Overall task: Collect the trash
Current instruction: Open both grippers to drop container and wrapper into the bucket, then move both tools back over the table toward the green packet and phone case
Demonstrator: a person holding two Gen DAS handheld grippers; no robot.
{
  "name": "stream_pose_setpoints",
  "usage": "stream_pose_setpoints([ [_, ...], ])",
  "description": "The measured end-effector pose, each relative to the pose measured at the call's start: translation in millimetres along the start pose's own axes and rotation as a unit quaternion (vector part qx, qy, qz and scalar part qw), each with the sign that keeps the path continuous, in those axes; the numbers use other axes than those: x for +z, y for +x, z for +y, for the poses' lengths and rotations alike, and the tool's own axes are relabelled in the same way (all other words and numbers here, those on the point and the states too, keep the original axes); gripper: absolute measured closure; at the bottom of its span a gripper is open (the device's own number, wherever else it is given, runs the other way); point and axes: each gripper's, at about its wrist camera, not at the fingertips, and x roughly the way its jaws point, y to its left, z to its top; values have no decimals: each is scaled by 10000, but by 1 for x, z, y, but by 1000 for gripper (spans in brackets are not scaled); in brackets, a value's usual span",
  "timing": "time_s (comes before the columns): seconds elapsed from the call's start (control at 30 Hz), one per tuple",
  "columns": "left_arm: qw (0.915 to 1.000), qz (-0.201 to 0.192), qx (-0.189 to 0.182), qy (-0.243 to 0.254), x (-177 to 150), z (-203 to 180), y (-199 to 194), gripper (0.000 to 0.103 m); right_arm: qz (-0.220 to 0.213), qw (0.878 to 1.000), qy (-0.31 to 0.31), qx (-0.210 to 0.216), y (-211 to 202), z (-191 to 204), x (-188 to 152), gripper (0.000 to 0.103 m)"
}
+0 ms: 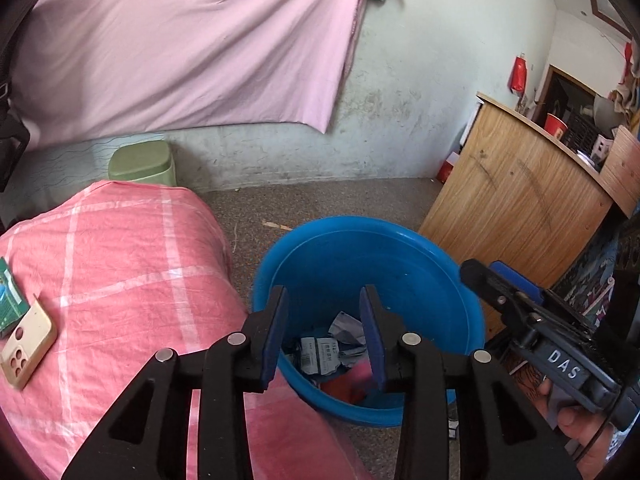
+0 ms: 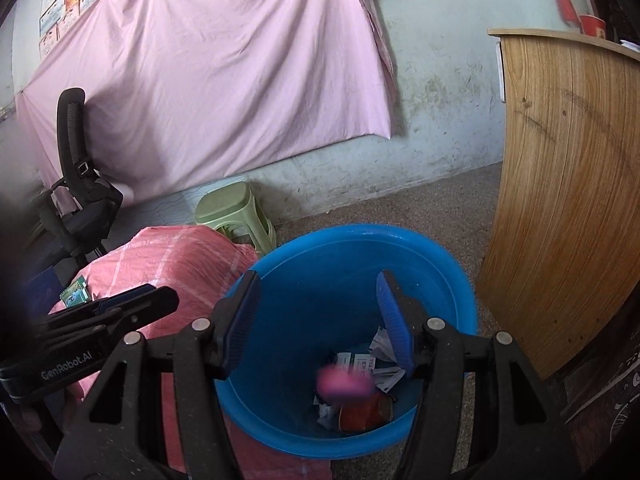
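Blue-padded left tongs (image 1: 324,330), right tongs (image 2: 320,320) angled down, apart, over basin (image 1: 400,248).

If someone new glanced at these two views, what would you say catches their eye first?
Probably the bright blue basin on the floor in the middle, with crumpled paper wrappers and a blurred pink item inside. Next, the big pink sheet hung on the wall behind, and the pink checked cloth on the left, carrying a beige phone case.

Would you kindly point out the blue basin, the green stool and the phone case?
blue basin (image 2: 440,268): right wrist view, far inner wall.
green stool (image 1: 138,162): left wrist view, seat top.
phone case (image 1: 26,346): left wrist view, its back.
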Motion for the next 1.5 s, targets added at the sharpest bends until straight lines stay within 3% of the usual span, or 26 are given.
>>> stream_pose_setpoints([
  [0.63,9963,-672,532,-106,4,34,-60,70,-481,9985,-162,196,-17,30,13,22],
  [0.97,9831,-1419,1076,-434,-5,72,-116,44,-869,9934,-415,618,-26,73,20,2],
  [1.1,9728,-1806,1371,-470,-16,86,-143,18,-1043,9907,-512,706,-30,92,20,0],
  [1.23,9639,-2041,1625,-534,-26,99,-164,13,-1182,9874,-543,899,-32,112,19,0],
  [1.3,9604,-2072,1770,-574,-28,105,-170,4,-1277,9852,-567,991,-34,118,18,0],
  [1.5,9451,-2343,2169,-694,-47,126,-198,2,-1537,9769,-810,1247,-39,147,13,0],
])
